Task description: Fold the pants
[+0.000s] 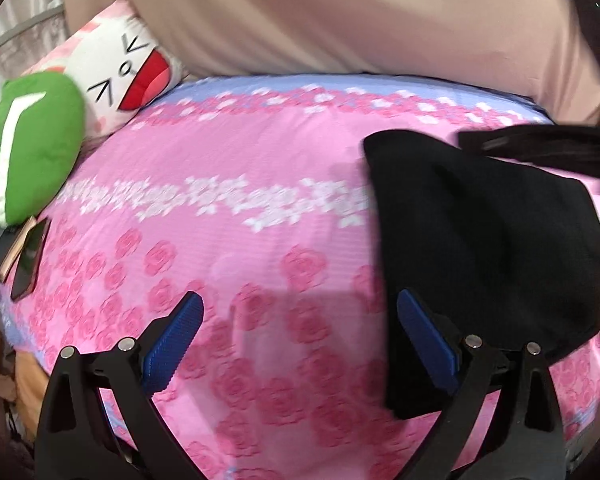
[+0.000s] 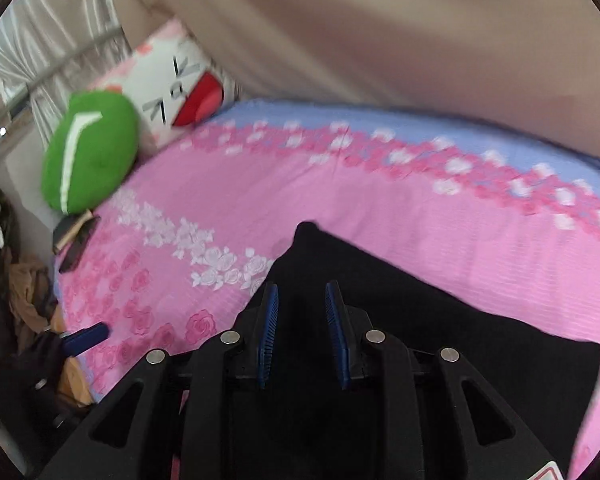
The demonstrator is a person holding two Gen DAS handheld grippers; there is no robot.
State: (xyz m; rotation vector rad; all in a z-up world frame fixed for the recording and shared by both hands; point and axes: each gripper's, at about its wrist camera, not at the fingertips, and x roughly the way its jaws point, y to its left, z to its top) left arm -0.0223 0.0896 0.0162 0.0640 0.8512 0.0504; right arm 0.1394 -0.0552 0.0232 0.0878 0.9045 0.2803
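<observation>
Black pants (image 2: 420, 320) lie folded in a flat bundle on the pink bedsheet (image 2: 480, 240).

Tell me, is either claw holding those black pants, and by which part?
The left claw stands wide open over the bedsheet, holding nothing. The right claw is narrowed above the black pants; whether it pinches them cannot be told.

You are in a home bedroom: a bed (image 1: 260, 208) with a pink rose-printed sheet (image 2: 380, 216), a green cushion (image 1: 32, 148) and a cartoon-face pillow (image 1: 132, 76) at its head, a beige curtain (image 1: 340, 12) hanging behind, and sunglasses (image 1: 28, 256) lying near the edge.
</observation>
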